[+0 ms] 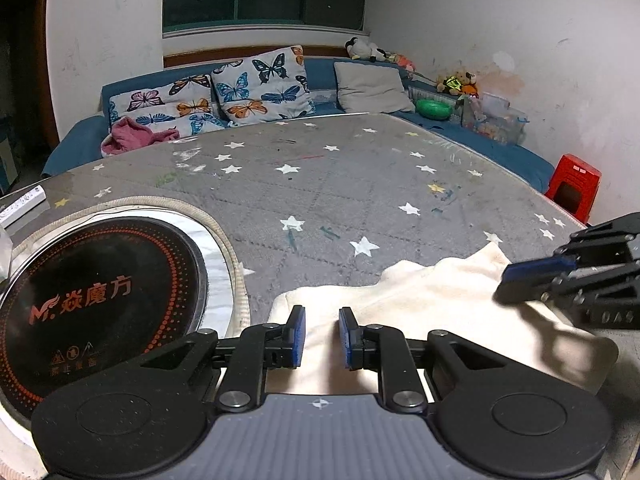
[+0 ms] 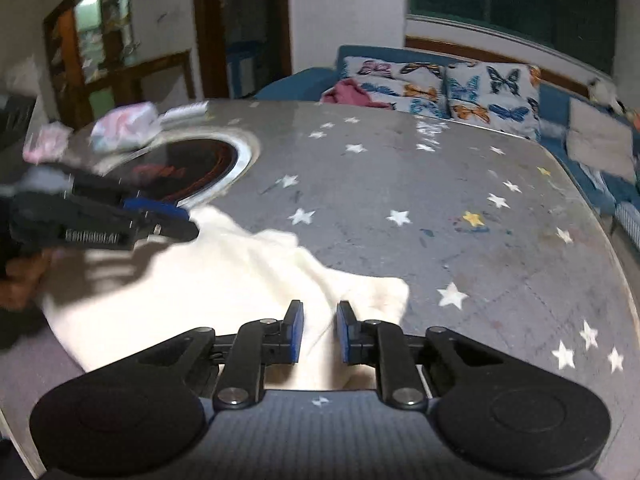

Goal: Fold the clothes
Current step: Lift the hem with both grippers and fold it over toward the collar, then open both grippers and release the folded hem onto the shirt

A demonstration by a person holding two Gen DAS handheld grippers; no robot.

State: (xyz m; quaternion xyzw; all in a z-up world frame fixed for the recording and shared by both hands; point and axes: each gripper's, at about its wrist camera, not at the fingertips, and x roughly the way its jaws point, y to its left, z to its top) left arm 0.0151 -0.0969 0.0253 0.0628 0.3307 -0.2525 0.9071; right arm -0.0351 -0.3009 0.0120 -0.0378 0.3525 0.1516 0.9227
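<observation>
Both tools — left tool [image 1: 322, 332], right tool [image 2: 319, 330] — agape above cream garment [image 1: 420, 300] on starred table [image 1: 320, 184].

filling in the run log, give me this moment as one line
task: fold clothes | cream garment crumpled on star-print table | left hand-held gripper open over garment | right hand-held gripper open over garment

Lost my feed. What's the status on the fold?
Left claw and right claw both open, over cream garment. Garment crumpled, unfolded. Cooktop beside it, not blocking.
</observation>
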